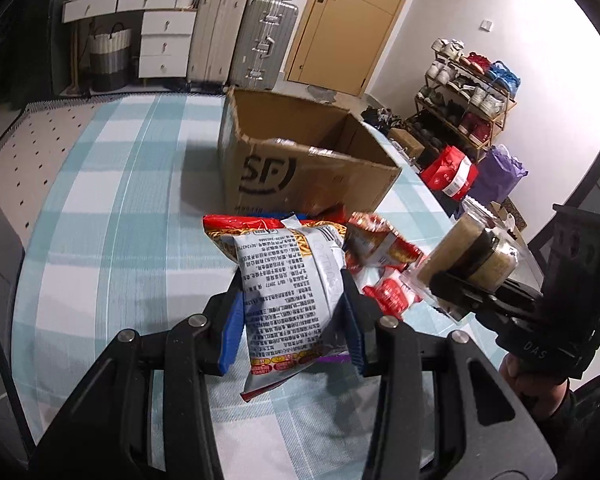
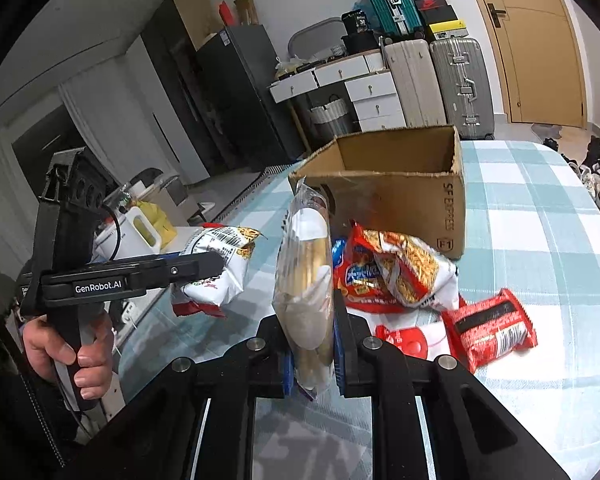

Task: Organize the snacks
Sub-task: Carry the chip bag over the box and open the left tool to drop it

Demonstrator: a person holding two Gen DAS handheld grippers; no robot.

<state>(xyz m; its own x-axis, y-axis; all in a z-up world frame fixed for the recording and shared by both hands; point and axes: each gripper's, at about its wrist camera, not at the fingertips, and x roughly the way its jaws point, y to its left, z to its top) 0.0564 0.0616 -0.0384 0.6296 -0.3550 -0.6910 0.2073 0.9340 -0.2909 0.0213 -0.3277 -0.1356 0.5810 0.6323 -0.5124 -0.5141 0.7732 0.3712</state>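
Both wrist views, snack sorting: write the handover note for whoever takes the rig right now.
Left gripper: shut on a white noodle packet, lifted off the bed.
Right gripper: shut on a clear-wrapped pastry pack, also lifted.
Cardboard box: open, just beyond the pile; what is visible of its inside looks empty.
Done: two snacks picked up.
Left: drop both into the box, then the red noodle bag, red snack bar and remaining packets on the checked sheet.

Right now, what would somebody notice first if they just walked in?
Probably the two snacks held up over the checked cloth: the left tool pinches a white noodle packet, the right tool a clear-wrapped cake. Behind them stands an open cardboard box, with red packets lying before it.
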